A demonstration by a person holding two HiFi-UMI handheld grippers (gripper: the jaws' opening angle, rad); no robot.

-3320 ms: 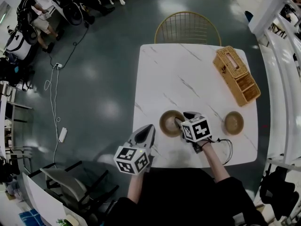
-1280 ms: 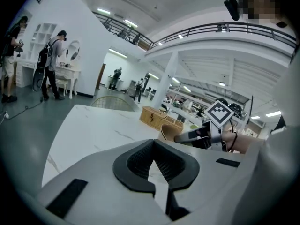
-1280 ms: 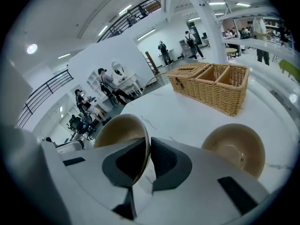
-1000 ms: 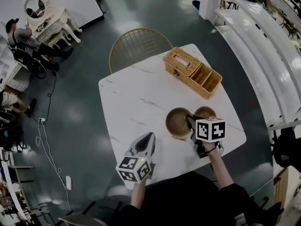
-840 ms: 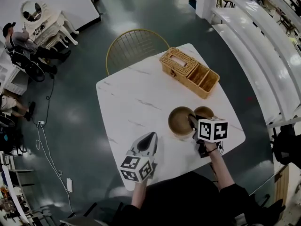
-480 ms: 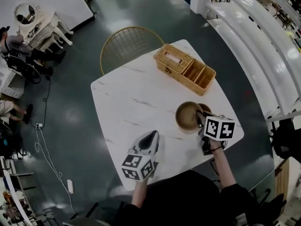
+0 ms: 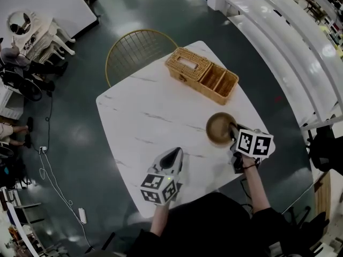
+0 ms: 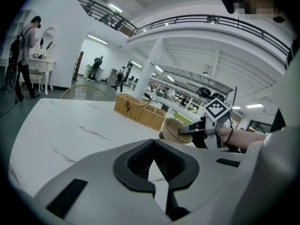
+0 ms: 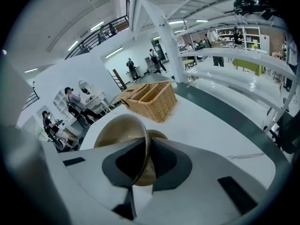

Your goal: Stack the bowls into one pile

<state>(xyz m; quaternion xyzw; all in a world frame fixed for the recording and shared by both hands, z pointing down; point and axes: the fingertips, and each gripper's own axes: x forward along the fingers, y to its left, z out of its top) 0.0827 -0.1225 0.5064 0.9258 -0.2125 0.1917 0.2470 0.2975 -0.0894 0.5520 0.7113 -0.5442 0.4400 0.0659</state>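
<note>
Right gripper [image 7: 232, 133] is pinching the tan bowl [image 7: 220, 128] by its rim, tilted, near the table's [image 7: 134, 116] right edge. A second bowl [image 9: 158, 135] is sitting just behind it. Basket [image 7: 202, 75] is hugging the far edge, with bare marble lying left. Left gripper [image 7: 172, 154] is hovering, jaws pressed together, empty.

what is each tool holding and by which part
The right tool pinches the brown bowl by its rim, one jaw inside and one outside. The left tool holds nothing, its jaws together.

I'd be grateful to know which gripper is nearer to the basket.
Right. The right gripper, shut on the rim of a bowl, is just short of the basket; the left gripper sits further back, near the front edge of the table.
</note>
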